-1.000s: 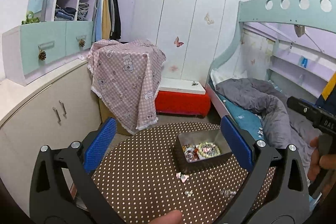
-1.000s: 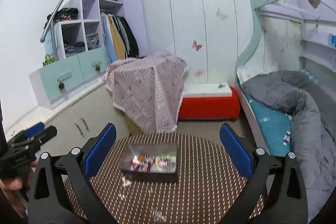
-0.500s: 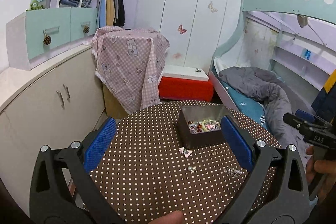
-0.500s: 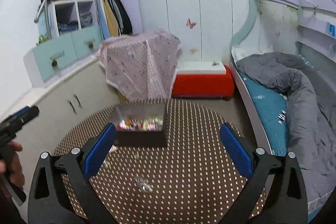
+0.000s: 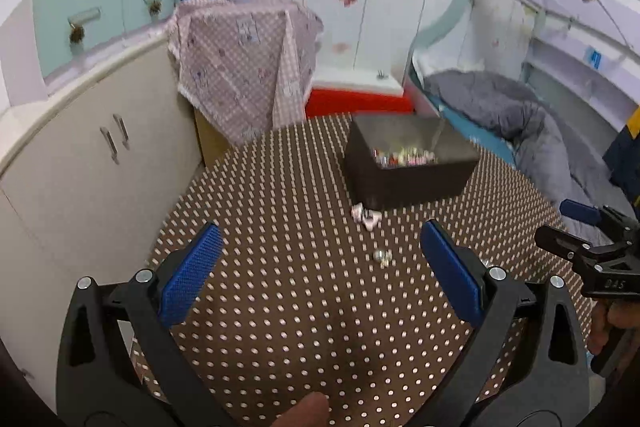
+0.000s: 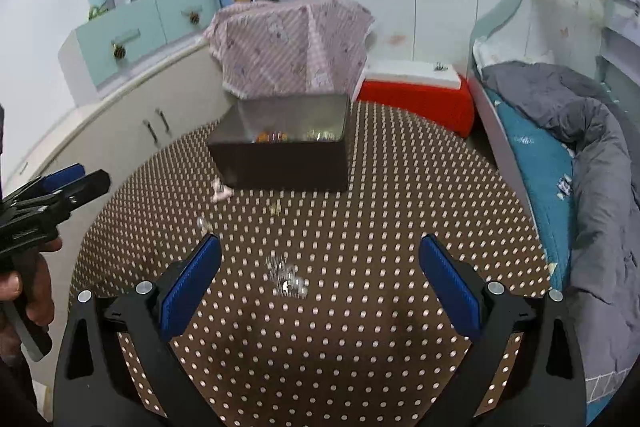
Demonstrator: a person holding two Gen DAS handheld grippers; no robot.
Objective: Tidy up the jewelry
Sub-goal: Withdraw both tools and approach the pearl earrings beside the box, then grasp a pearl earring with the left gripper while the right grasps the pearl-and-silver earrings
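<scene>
A dark open box [image 5: 412, 163] [image 6: 284, 151] with colourful jewelry inside stands on the round brown polka-dot table [image 5: 280, 307] [image 6: 400, 227]. Loose pieces lie in front of it: a pink piece [image 5: 366, 218] [image 6: 220, 191], a small silver piece [image 5: 382, 256] [image 6: 204, 224], a tiny gold piece [image 6: 274, 207] and a sparkly cluster [image 6: 289, 277]. My left gripper [image 5: 320, 267] hangs open above the table, the silver piece between its fingers' line. My right gripper [image 6: 320, 279] is open just above the sparkly cluster. Both are empty.
White cabinets [image 5: 80, 167] curve along the left. A pink checked cloth [image 5: 244, 67] covers something behind the table. A red and white chest [image 6: 416, 87] and a bed with a grey duvet [image 6: 580, 131] sit to the right. A hand [image 6: 28, 291] holds the other gripper.
Both grippers have come down and forward toward the table; the box and loose pieces now look larger and closer. Both have stayed open.
</scene>
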